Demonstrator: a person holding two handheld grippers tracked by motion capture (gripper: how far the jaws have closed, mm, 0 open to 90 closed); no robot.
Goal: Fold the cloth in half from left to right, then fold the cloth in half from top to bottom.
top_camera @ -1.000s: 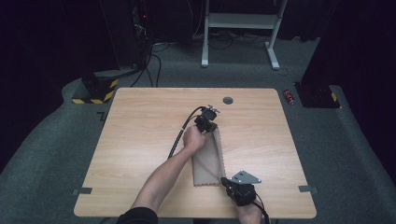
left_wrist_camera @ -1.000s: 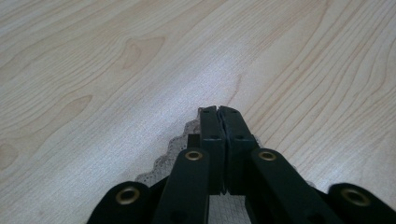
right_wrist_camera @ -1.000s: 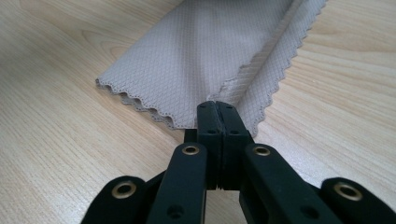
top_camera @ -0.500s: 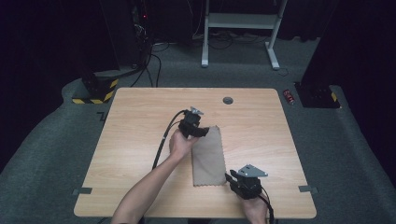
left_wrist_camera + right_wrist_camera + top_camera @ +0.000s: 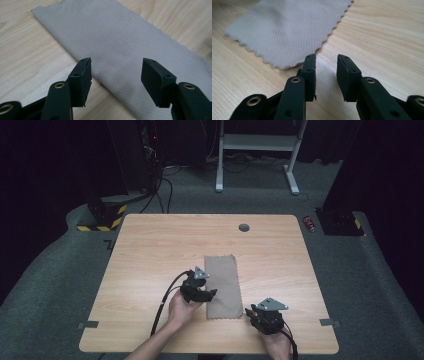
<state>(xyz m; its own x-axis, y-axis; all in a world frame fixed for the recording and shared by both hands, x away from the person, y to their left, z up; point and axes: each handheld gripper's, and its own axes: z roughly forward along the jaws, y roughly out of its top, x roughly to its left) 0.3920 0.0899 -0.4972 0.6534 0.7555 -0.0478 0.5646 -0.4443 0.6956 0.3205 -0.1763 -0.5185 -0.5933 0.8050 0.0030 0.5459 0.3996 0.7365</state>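
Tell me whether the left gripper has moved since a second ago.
Yes. The left gripper has come back along the cloth from its far end, away from the table's grommet hole, toward the near edge, its jaws opening, nothing between them.

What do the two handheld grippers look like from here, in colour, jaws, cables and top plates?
Both are black. The left gripper and the right gripper each carry a grey three-cornered plate on top and trail a black cable. The jaws are two flat black blocks on black links with brass-coloured rivets. The forearms are bare, with no sleeve in sight.
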